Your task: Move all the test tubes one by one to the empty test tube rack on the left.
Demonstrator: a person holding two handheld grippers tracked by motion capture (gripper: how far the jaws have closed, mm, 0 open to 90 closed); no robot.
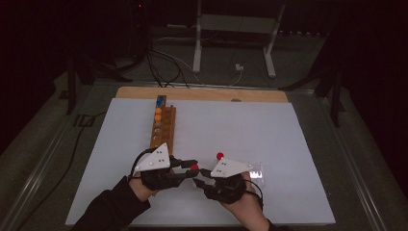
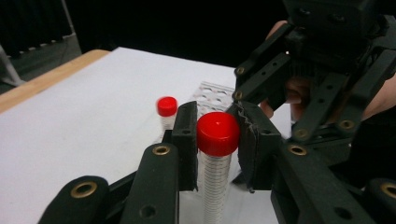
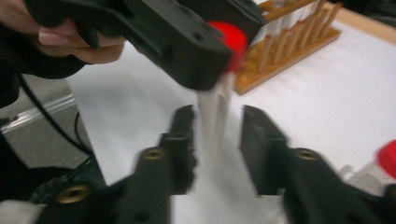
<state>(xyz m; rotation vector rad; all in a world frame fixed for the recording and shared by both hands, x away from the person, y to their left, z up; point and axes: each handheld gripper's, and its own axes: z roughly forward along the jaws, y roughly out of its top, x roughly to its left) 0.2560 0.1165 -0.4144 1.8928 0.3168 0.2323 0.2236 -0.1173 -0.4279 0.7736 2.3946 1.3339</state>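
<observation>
Tube handed between grippers at lower centre.
Left gripper [image 2: 215, 140] clamps the red-capped tube [image 2: 217, 135]; right gripper [image 3: 217, 140] jaws stand apart around its body.

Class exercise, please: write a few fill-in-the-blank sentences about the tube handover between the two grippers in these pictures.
1. The cap of the tube between the grippers is ____.
2. The left gripper grips the tube at its ____.
3. The right gripper has its jaws ____ around the tube's body.
4. The wooden rack stands on the ____ sheet.

Missing words: red; cap; open; white

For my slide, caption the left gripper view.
Left gripper clamps a red-capped tube by its cap; a second capped tube stands behind.
</observation>
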